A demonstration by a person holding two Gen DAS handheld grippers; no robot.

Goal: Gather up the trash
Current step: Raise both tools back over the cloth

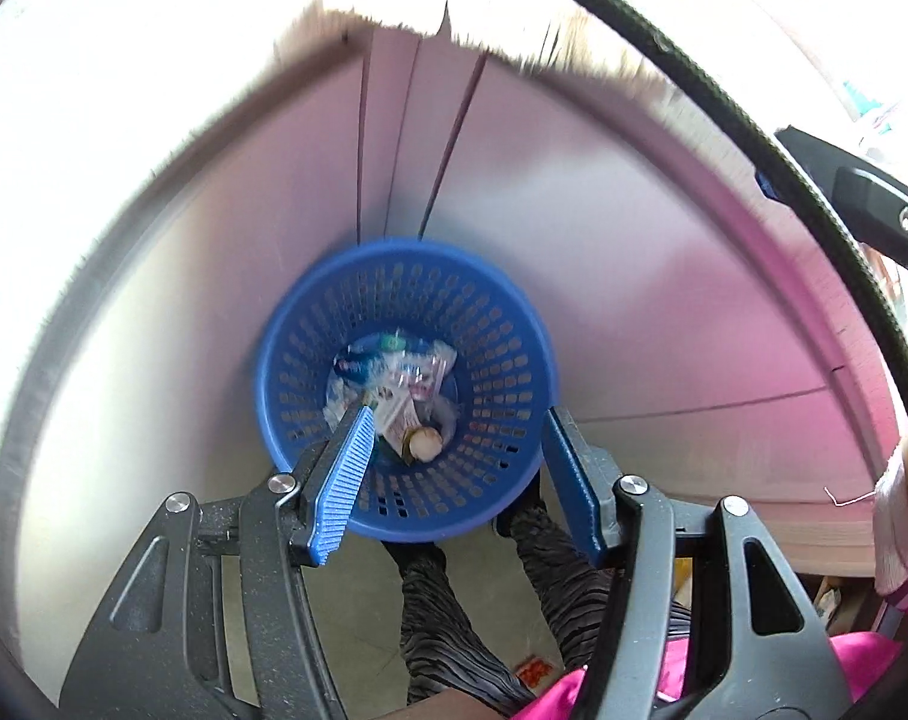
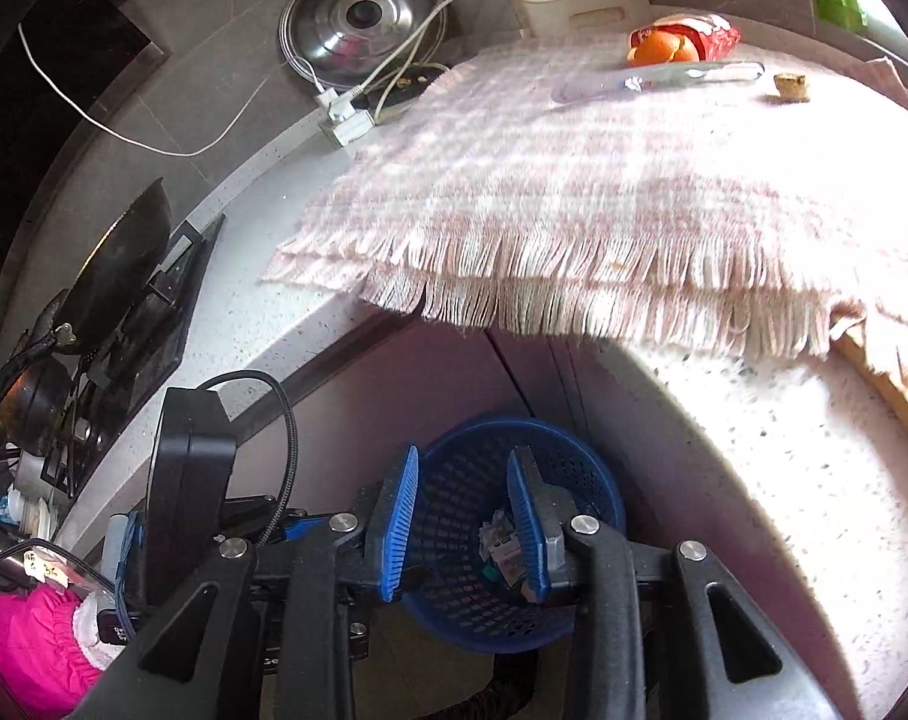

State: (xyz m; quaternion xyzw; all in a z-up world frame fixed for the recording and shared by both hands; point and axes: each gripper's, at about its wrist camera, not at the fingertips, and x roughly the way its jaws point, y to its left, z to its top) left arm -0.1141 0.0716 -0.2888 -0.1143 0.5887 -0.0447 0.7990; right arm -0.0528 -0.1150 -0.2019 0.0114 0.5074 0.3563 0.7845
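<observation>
Where the left wrist view looks straight down, the left gripper (image 1: 454,474) is spread wide, holding nothing, one pad inside the basket (image 1: 405,387) rim and the other outside its right wall. Basket: blue, round, perforated, on the floor against pale cabinet doors (image 1: 514,210). Contents: trash (image 1: 393,387) piled at the bottom, crumpled clear plastic, printed white and blue wrappers, one pale round piece nearest the camera. Patterned trouser legs (image 1: 441,612) show below the basket.

Right wrist view: right gripper (image 2: 463,519) parted, nothing between the pads, hanging above the same basket (image 2: 586,480). Only a scrap of crumpled wrapper (image 2: 499,546) is visible inside from this angle; the right finger hides the rest. This view alone shows the counter (image 2: 784,480) above the basket, speckled white, with a pink-and-white fringed cloth (image 2: 574,192) overhanging its edge. At the far end of the cloth lies more trash: orange peel (image 2: 661,49) touching a red wrapper (image 2: 715,35), a clear plastic piece (image 2: 664,79) just in front, a small tan cube-like bit (image 2: 788,86) to the right, apart. Left of the cloth: white charger and cable (image 2: 345,120), steel lid (image 2: 360,15) behind it, black wok (image 2: 123,258) on the stove at far left. The left view shows none of the counter top; glare washes out its upper part.
</observation>
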